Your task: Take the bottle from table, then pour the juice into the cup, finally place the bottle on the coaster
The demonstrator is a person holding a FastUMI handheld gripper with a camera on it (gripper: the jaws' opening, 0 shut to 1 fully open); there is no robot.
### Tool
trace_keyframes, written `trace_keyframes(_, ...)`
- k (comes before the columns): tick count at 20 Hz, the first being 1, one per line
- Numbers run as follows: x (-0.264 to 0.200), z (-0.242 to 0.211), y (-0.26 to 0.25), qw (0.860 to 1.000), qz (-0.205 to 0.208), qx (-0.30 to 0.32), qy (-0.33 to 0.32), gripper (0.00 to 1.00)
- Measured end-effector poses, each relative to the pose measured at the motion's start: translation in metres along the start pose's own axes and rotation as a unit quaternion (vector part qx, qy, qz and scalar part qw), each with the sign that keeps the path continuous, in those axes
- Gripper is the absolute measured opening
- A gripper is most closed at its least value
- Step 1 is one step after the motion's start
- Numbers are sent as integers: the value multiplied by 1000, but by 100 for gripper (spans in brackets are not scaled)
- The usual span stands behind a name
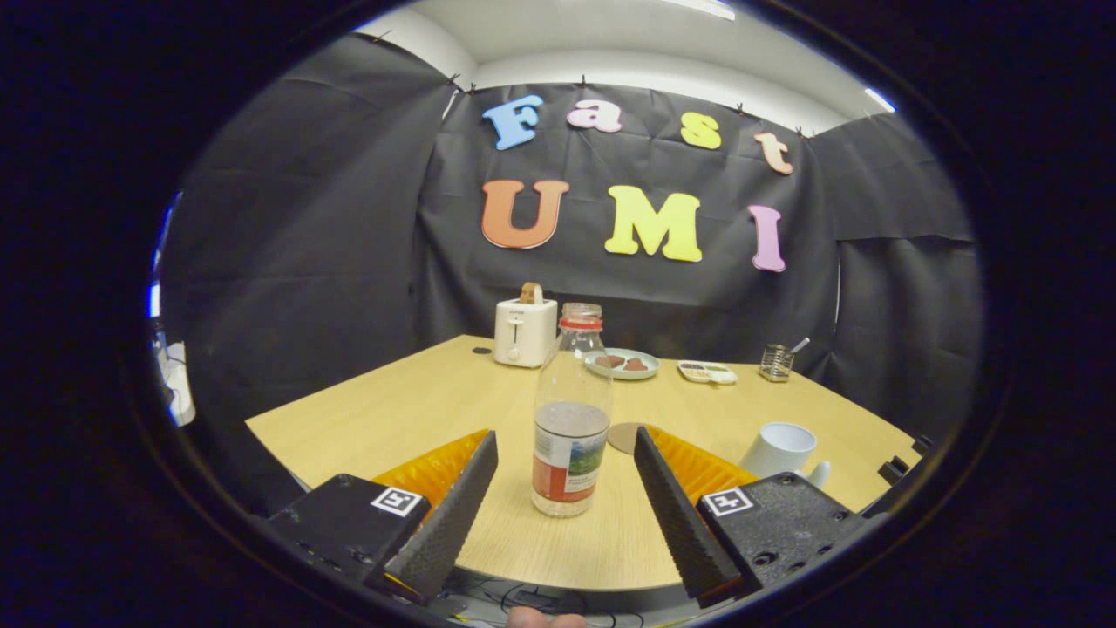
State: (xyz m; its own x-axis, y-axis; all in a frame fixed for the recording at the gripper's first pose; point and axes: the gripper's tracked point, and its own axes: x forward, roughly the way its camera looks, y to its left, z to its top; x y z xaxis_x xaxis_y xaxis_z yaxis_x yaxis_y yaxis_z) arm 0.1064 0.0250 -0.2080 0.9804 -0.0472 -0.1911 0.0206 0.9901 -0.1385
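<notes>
Step one, approach: I hold the hand-held gripper (565, 453) spread wide, bottle (571, 419) upright on the counter (392, 410) between its fingers, untouched. Next, I judge: advance, close on bottle; cup (779, 449) right of bottle.

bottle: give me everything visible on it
The bottle is clear plastic by the look of it, with a red band at the neck and a clear cap on top, and a printed label wrapped around its lower body. Cloudy liquid fills it to just above the label. It stands upright on the wooden table, near the front edge, between the open fingers of the claw, neither of which touches it. The round coaster lies just behind it to the right.
</notes>
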Motion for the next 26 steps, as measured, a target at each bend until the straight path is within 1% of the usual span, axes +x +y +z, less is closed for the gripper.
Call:
trace_keyframes(2,18,-11,2,1000,-6,-6,-3,100)
trace_keyframes(5,42,-36,7,1000,-10,-16,11,100)
trace_keyframes(7,52,-41,3,999,-20,-26,13,100)
trace_keyframes(13,71,-41,2,999,-19,-33,18,100)
trace_keyframes(16,72,-31,-1,999,-19,-34,9,100)
trace_keyframes(18,72,-26,-4,999,-14,-29,6,92)
trace_keyframes(20,71,-25,-3,1000,-7,-19,8,86)
trace_keyframes(23,69,-18,-5,1000,-1,-21,11,83)
trace_keyframes(24,65,-11,-8,1000,-2,-22,8,80)
trace_keyframes(26,59,1,-19,1000,-10,-17,0,80)
